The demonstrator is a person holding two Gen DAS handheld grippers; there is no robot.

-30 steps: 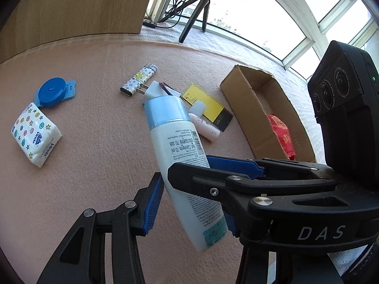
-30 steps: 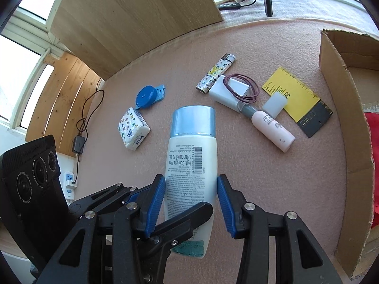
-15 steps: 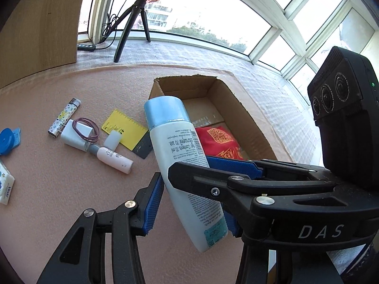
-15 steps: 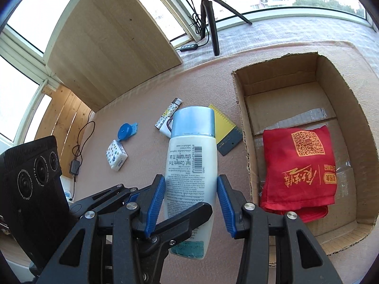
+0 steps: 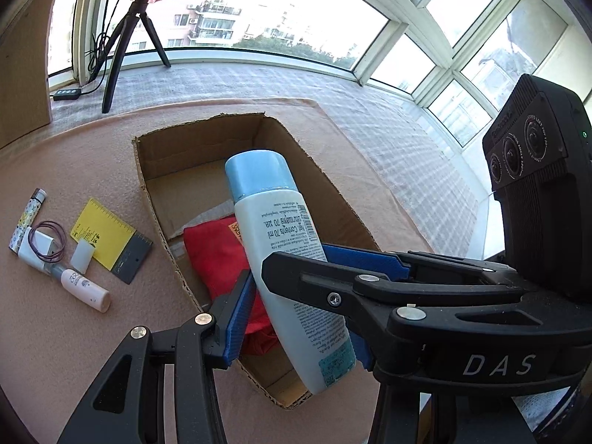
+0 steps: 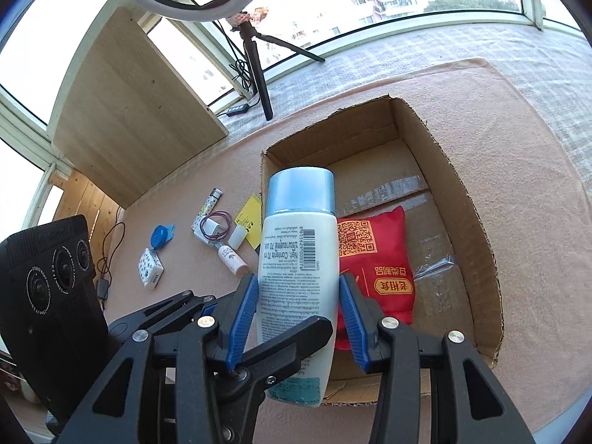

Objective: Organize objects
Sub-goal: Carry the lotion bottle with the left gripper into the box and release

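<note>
The white bottle (image 6: 299, 277) with the blue cap carries a barcode and printed lines, among them "Net. Contents 70 ml" beside Thai script; the smaller print is too fine to read. In the left wrist view the black clamp body (image 5: 481, 351) at near right bears "DAS" in pale letters. The red pouch (image 6: 381, 266) in the cardboard box shows a QR code and gold Chinese characters. The small white tube (image 5: 85, 288) on the tabletop at left has a mark too blurred to read.

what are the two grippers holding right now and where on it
Both the right gripper and left gripper clamp one white plastic bottle with a blue cap, at its lower body.
</note>
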